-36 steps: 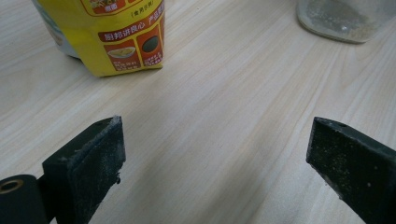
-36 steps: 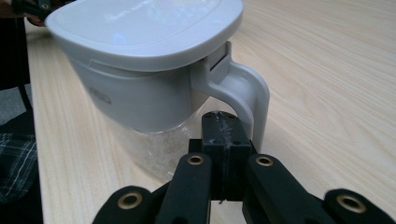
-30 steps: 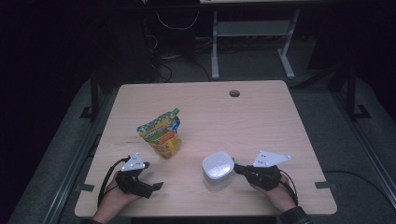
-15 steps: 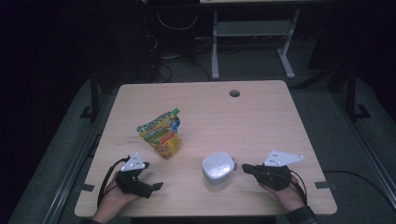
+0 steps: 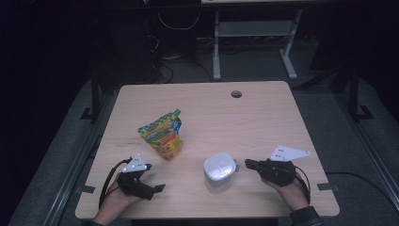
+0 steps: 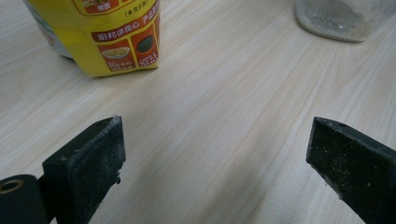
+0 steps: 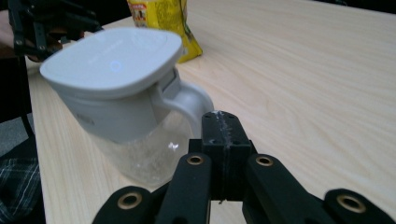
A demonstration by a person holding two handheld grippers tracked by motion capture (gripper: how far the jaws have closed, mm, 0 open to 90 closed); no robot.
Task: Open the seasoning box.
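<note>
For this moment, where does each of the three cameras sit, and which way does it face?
High view: above the near table edge, looking forward and down on the pale wooden table; both hands, left gripper and right gripper show.
Left gripper view: low on that gripper, looking between its open black jaws at the yellow printed pouch.
Right gripper view: on the shut right gripper, facing the clear white-lidded jug.
Shared: every view has both pouch and jug.
</note>
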